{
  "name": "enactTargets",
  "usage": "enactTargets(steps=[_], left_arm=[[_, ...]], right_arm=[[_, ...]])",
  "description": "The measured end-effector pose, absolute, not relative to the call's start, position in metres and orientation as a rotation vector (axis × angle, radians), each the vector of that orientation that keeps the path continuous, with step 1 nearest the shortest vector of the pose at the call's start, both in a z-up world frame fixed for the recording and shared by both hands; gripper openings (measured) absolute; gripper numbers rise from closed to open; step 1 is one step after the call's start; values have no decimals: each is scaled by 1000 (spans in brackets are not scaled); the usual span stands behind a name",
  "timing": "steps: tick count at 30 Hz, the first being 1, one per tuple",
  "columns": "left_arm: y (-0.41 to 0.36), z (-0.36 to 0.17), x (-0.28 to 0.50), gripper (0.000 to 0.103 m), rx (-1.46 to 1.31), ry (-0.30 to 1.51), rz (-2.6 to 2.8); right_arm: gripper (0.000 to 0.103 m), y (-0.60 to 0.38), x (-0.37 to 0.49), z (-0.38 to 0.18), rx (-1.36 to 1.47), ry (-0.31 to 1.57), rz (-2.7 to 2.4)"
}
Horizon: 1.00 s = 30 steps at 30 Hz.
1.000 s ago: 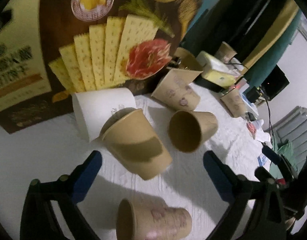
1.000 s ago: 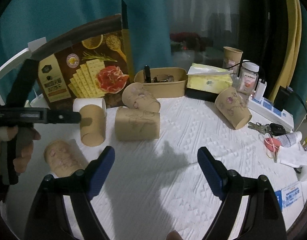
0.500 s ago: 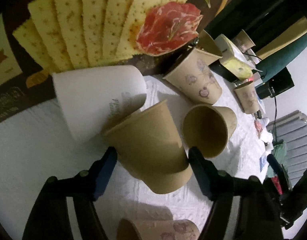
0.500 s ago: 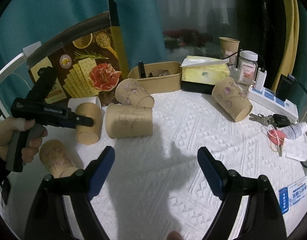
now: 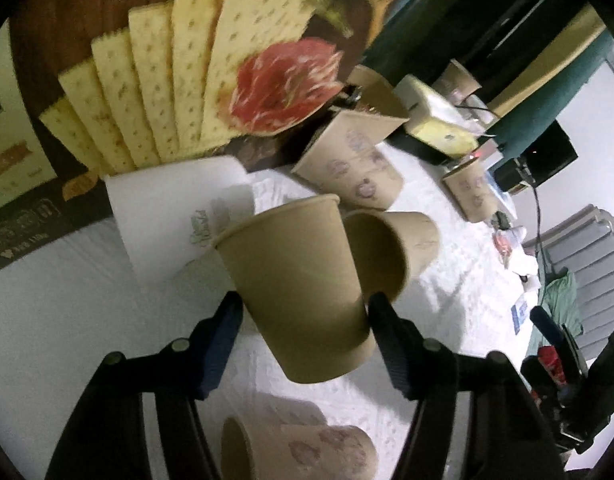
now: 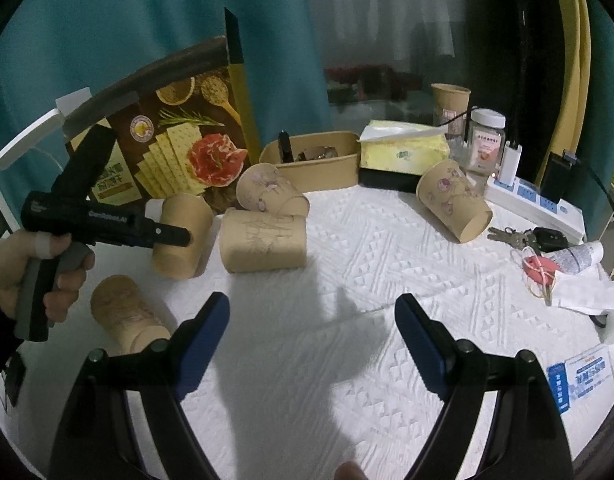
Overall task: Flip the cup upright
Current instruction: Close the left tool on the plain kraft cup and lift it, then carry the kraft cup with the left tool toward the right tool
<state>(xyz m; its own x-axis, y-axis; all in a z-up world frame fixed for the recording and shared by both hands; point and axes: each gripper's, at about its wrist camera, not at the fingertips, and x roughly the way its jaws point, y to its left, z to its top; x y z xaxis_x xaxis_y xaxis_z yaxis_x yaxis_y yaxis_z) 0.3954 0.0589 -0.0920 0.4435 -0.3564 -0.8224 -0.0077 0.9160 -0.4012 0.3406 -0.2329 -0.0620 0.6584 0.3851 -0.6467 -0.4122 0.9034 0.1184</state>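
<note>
A plain brown paper cup (image 5: 299, 292) sits tilted between the blue pads of my left gripper (image 5: 305, 328). Its rolled rim points toward the cracker box and its base end is nearer the camera. The jaws have just been closing and both pads now press on the cup's sides. The right wrist view shows the same cup (image 6: 179, 236) leaning at the left, with a person's hand (image 6: 11, 276) on the gripper's handle. My right gripper (image 6: 313, 336) is open over bare white cloth, with nothing between its fingers.
A white cup (image 5: 179, 212) lies right behind the held cup, before a cracker box (image 6: 171, 152). A brown cup (image 6: 263, 240) lies on its side just right of it. Flowered cups (image 6: 271, 196) (image 6: 127, 316) (image 6: 453, 204) lie around. Keys (image 6: 519, 236) and a power strip (image 6: 535, 204) sit far right.
The left gripper moved in around the plain brown cup and its jaws went from wide apart to closed on the cup's sides. The right gripper stayed where it was, open.
</note>
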Motion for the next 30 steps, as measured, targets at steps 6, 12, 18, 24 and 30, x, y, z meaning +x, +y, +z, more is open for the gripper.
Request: enactTargets(steps=[6, 12, 18, 24, 30], left_arm=[[47, -58, 366, 65, -298, 996, -224], [29, -19, 329, 65, -188, 883, -202], [19, -1, 280, 65, -212, 847, -231], [8, -12, 223, 65, -280, 860, -224], [-10, -39, 174, 65, -394, 897, -238]], right_arm=[[83, -234, 322, -48, -46, 692, 445], [83, -238, 294, -32, -52, 661, 438], [83, -245, 264, -22, -47, 638, 435], [83, -256, 233, -21, -41, 627, 434], [83, -270, 204, -30, -33, 636, 446]])
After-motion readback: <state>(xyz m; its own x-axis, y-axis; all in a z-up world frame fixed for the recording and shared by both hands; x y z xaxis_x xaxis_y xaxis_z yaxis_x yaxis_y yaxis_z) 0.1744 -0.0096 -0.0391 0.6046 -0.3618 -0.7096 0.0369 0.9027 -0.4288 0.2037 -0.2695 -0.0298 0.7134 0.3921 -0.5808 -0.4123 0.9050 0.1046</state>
